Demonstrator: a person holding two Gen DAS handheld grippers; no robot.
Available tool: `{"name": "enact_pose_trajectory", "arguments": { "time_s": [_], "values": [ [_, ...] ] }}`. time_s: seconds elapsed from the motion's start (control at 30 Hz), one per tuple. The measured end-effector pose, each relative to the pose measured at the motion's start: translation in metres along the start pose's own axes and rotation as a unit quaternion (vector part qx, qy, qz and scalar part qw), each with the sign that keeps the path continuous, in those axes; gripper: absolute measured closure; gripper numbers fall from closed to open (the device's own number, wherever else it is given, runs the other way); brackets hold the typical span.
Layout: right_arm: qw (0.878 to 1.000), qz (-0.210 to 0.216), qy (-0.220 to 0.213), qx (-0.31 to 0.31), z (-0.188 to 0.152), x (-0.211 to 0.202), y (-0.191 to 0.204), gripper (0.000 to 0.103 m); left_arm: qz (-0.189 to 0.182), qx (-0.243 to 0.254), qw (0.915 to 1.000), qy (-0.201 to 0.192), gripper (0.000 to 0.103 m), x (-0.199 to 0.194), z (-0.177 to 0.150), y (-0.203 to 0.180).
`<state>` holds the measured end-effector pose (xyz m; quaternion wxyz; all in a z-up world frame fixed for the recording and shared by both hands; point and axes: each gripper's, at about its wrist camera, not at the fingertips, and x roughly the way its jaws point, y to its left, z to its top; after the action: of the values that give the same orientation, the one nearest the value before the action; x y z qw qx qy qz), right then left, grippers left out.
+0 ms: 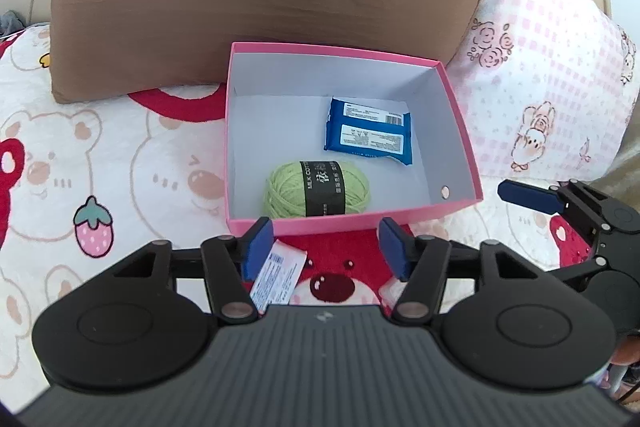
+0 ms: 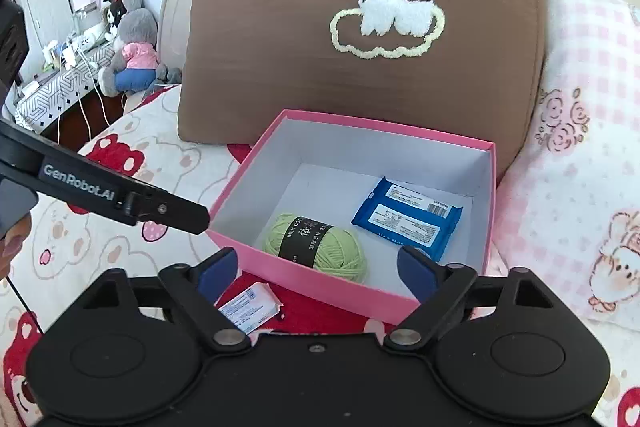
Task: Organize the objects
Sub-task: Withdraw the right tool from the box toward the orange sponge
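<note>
Reading "MILK COT" on yarn ball (image 1: 318, 194)'s band; "GenRobot.AI" on left claw (image 2: 196, 217).

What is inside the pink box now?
The pink box holds a green yarn ball and a blue packet. The near wall hides a strip of floor.

"GenRobot.AI" is printed on the left gripper's arm (image 2: 104, 193), left of the right gripper's fingers, and "MILK COT…" is read on the black band (image 1: 322, 189) of the green yarn ball (image 1: 318, 193) just ahead of the left gripper's fingers.
</note>
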<state>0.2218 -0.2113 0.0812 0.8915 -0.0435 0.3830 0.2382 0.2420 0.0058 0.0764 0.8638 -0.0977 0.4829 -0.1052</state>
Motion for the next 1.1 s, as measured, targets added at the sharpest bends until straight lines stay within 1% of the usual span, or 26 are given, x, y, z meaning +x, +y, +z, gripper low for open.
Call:
{"name": "enact_pose_trajectory", "arguments": {
  "time_s": [0.1,0.17,0.23,0.27,0.3,0.4,0.57,0.7,0.8,0.9,1.0,1.1],
  "values": [
    [1.000,-0.005,0.002,0.003,-0.002,-0.009,0.003,0.012,0.010,0.002,0.9999,-0.008,0.034,-0.013,-0.004,-0.003],
    [1.000,-0.010,0.001,0.003,-0.004,-0.016,0.005,0.012,0.011,0.009,0.9999,-0.007,0.029,-0.021,-0.007,-0.006],
    [1.000,-0.019,-0.003,0.000,-0.005,-0.024,0.008,0.012,0.008,0.015,0.9998,-0.005,0.022,-0.029,-0.010,-0.009],
    [1.000,-0.021,-0.003,-0.002,-0.006,-0.028,0.009,0.011,0.008,0.019,0.9998,-0.004,0.015,-0.033,-0.011,-0.010],
    [1.000,-0.024,-0.005,-0.004,-0.007,-0.033,0.011,0.010,0.007,0.024,0.9997,-0.006,0.010,-0.037,-0.013,-0.012],
    [0.999,-0.051,-0.013,-0.006,-0.009,-0.047,0.017,0.009,0.001,0.032,0.9995,-0.005,0.005,-0.048,-0.020,-0.017],
    [0.997,-0.077,-0.008,-0.026,-0.015,-0.065,0.029,0.008,-0.006,0.039,0.9992,0.000,0.003,-0.063,-0.034,-0.021],
    [0.994,-0.097,-0.001,-0.043,-0.022,-0.076,0.039,0.008,-0.008,0.051,0.9987,0.003,0.003,-0.070,-0.045,-0.025],
    [0.994,-0.094,0.006,-0.050,-0.027,-0.084,0.044,0.008,-0.018,0.054,0.9983,0.013,0.003,-0.073,-0.053,-0.028],
    [0.995,-0.088,0.001,-0.050,-0.031,-0.095,0.048,0.008,-0.027,0.061,0.9976,0.018,0.003,-0.077,-0.058,-0.031],
    [0.995,-0.087,0.001,-0.052,-0.035,-0.105,0.052,0.008,-0.028,0.065,0.9974,0.017,0.003,-0.081,-0.064,-0.034],
    [0.995,-0.082,0.006,-0.060,-0.041,-0.112,0.057,0.008,-0.028,0.064,0.9972,0.025,0.003,-0.083,-0.068,-0.035]
  ]
}}
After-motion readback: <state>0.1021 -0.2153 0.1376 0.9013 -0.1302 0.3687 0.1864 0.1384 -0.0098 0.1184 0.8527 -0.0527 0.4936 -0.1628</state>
